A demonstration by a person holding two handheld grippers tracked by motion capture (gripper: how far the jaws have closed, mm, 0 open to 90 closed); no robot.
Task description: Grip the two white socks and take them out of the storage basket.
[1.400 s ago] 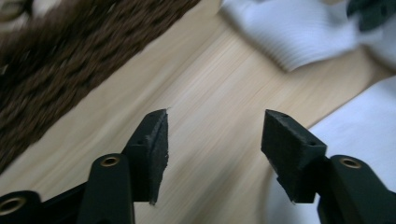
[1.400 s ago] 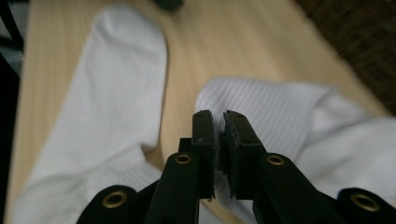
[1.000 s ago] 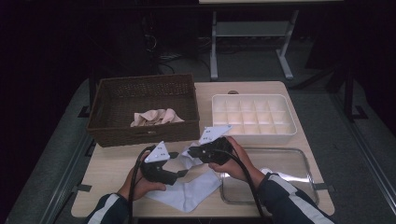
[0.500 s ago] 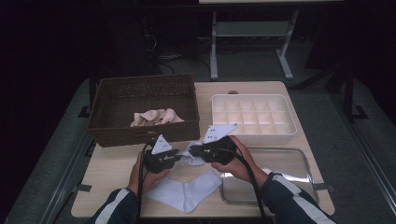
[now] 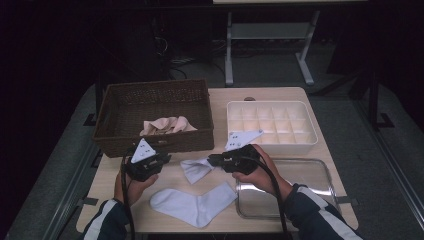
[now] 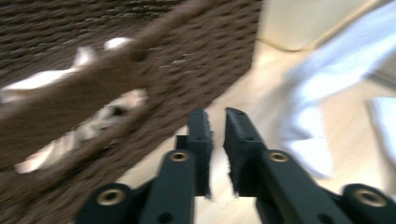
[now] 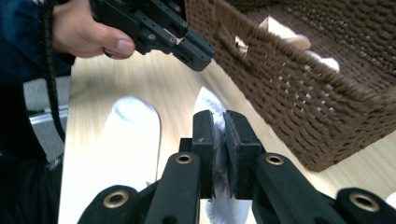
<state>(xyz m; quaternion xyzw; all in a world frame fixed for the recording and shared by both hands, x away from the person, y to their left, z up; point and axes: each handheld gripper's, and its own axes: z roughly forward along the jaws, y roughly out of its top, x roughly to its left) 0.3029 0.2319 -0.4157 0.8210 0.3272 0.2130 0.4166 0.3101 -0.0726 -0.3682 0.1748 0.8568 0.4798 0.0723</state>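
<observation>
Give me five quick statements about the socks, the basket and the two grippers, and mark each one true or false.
1. The right gripper is shut on a white sock. True.
2. The left gripper grips that sock too. False: nothing lies between its fingers, which stand slightly apart near the basket.
3. A second white sock lies flat on the table. True.
4. The basket is empty. False: pinkish cloth lies in it.
5. The metal tray holds a sock. False: it is empty.
</observation>
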